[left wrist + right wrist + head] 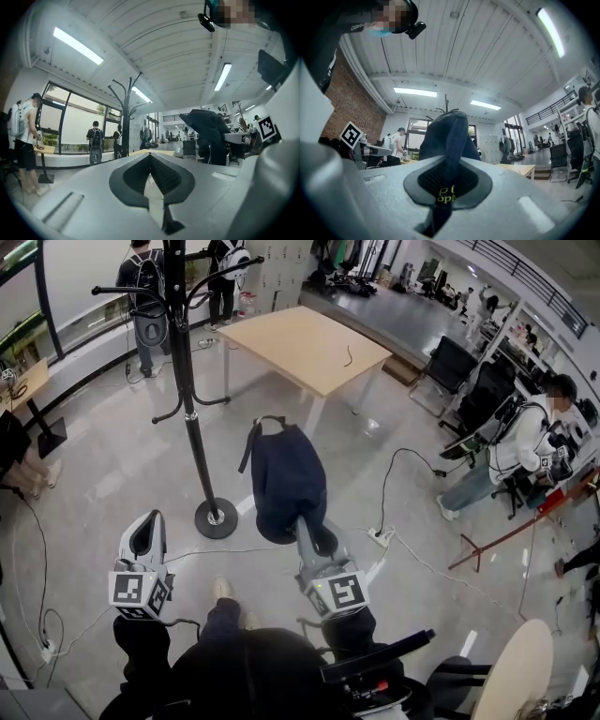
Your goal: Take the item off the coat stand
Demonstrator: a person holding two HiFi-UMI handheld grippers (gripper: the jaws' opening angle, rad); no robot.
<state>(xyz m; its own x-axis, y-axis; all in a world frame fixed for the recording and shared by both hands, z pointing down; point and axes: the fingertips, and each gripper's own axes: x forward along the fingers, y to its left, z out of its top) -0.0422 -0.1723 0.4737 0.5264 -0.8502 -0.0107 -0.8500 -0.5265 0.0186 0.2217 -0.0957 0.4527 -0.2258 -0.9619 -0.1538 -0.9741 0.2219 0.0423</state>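
A dark blue bag (286,479) hangs free in the air to the right of the black coat stand (187,381), apart from its hooks. My right gripper (306,527) is shut on the bag from below. In the right gripper view a blue strap with yellow letters (446,194) runs between the closed jaws (450,164), and the bag (447,136) fills the space just beyond them. My left gripper (147,529) is held level near the stand's round base (216,518), shut and holding nothing. In the left gripper view the jaws (150,155) meet, with the stand (126,117) ahead and the bag (208,126) to the right.
A light wooden table (309,348) stands behind the bag. People with backpacks (141,296) stand by the windows, and another person (520,442) sits at the right. A cable and power strip (380,537) lie on the floor. A round table (516,671) is at bottom right.
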